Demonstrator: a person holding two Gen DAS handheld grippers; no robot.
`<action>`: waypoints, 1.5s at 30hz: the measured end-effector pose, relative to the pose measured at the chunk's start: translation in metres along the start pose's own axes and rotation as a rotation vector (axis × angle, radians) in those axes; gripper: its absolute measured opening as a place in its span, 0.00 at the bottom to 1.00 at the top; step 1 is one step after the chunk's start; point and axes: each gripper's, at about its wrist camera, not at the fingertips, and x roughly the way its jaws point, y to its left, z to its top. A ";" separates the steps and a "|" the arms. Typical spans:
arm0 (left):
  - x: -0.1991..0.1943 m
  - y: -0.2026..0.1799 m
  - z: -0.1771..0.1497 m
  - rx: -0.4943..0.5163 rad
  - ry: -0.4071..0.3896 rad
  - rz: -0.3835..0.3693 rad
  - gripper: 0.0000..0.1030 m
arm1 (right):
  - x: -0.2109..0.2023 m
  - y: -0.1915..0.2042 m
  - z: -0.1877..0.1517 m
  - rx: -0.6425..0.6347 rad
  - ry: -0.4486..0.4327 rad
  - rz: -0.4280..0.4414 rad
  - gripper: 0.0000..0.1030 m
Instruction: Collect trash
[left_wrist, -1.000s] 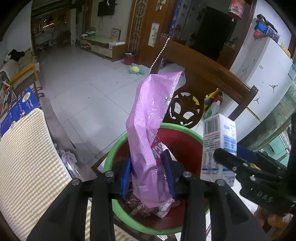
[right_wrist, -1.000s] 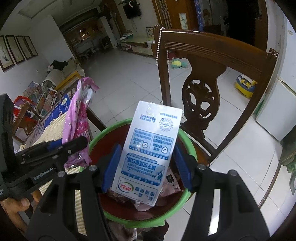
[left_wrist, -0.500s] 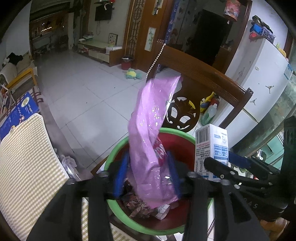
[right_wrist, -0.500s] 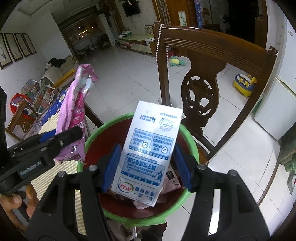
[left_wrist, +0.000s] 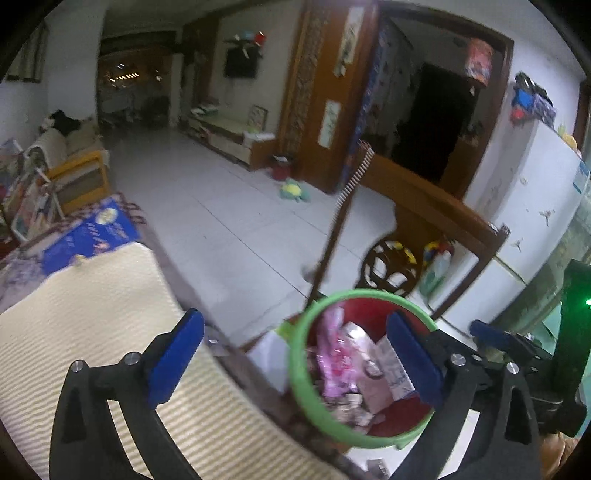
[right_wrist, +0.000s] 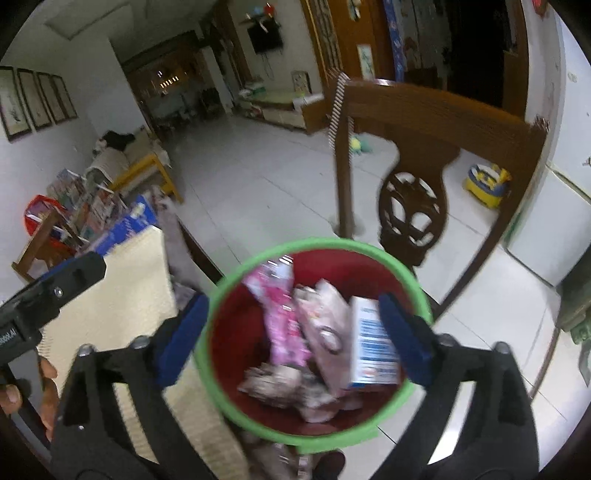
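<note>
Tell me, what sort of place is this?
Most likely a family home's living and dining area: a carved wooden chair, a wall-mounted TV, toys on the tiled floor, and a fridge.

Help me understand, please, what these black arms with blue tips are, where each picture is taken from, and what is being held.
There is no robot here. A person holds a pair of hand-held tongs in each hand, and a wide-angle camera on each one looks forward along its fingers.

One picture looks out from the left tongs, the other from the right tongs. Both pairs are opening wide and nothing is between their blue pads.

Below them stands a green-rimmed bin on a wooden chair. Inside lie a pink wrapper and a white and blue carton, among other scraps. To the left is a table with a striped cloth.
</note>
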 end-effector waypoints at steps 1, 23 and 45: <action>-0.010 0.010 0.000 -0.008 -0.019 0.007 0.92 | -0.004 0.013 -0.001 -0.011 -0.022 0.002 0.96; -0.214 0.177 -0.042 -0.098 -0.428 0.354 0.92 | -0.083 0.254 -0.084 -0.244 -0.412 0.096 0.96; -0.243 0.236 -0.071 -0.225 -0.369 0.403 0.92 | -0.092 0.305 -0.112 -0.293 -0.393 0.098 0.96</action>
